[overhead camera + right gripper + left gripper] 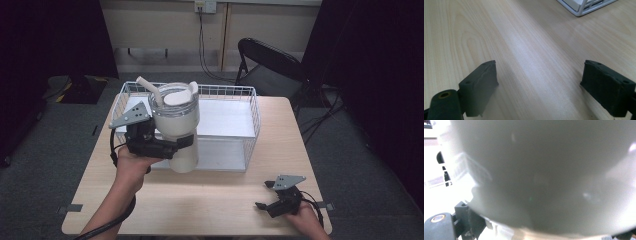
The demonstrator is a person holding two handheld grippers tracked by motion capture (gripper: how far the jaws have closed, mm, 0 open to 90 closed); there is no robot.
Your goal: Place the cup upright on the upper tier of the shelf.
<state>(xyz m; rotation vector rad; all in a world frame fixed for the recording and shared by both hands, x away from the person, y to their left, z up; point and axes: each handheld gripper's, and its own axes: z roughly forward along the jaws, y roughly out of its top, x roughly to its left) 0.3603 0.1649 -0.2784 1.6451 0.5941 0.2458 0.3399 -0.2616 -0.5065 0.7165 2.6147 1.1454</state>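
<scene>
The left hand-held gripper point(172, 145) grips a white tumbler point(176, 127) around its middle and holds it upright, above the front edge of a white wire basket point(254, 117) that stands on the wooden bench point(220, 200). The tumbler carries a clear lid and a pale straw point(150, 90) that leans to the left. In the left gripper view its blurred wall point(544, 175) sits right against the camera. The right hand-held gripper point(266, 196) rests low at the near right corner of the bench, well apart from the basket, its jaws spread wide around bare wood point(539, 75).
</scene>
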